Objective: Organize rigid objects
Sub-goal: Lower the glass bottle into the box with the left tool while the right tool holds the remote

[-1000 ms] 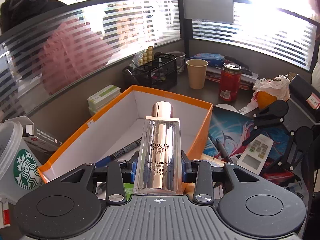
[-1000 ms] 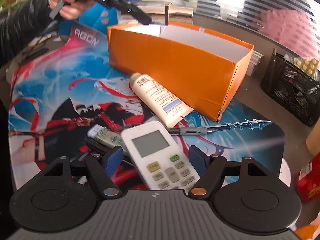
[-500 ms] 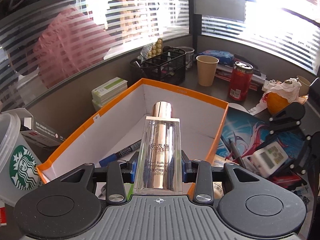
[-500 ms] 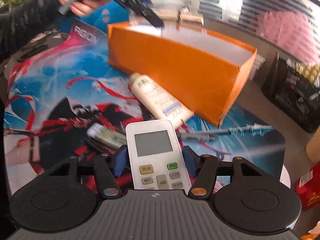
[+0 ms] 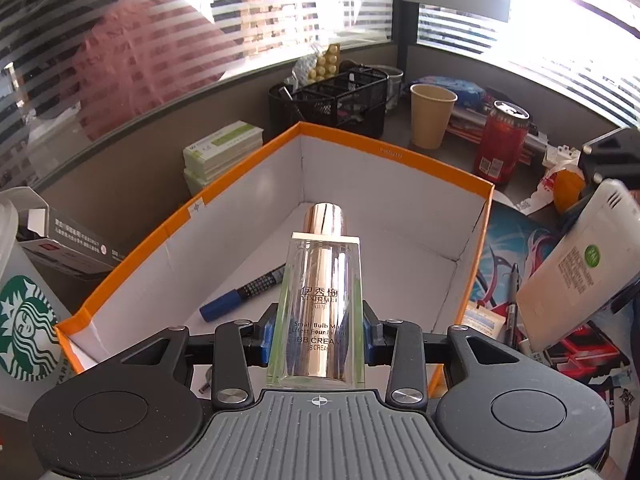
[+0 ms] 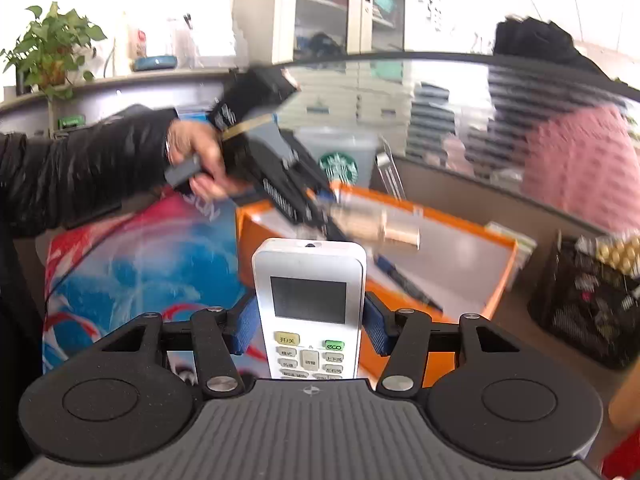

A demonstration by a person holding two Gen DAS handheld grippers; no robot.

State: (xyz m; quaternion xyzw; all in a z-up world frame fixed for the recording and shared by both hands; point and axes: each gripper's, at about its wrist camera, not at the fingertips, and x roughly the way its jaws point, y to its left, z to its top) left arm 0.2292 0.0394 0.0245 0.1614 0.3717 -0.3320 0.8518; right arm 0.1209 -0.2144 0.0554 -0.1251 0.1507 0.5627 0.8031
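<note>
I am clamping the left gripper (image 5: 316,338) on a clear BB cream bottle (image 5: 318,312) with a rose-gold cap, hanging over the orange box (image 5: 394,154). My right gripper (image 6: 310,326) is pinching a white air-conditioner remote (image 6: 309,300), screen up, near the box's front edge.

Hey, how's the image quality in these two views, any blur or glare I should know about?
Left wrist view: sharp up close, the BB cream bottle and orange box read clearly, but the blinds at upper right are blown out by sunlight. Right wrist view: the remote is crisp, while the hand holding the left tool is motion-smeared, and the upper left background is overexposed. Both bend straight lines, fisheye style.
</note>
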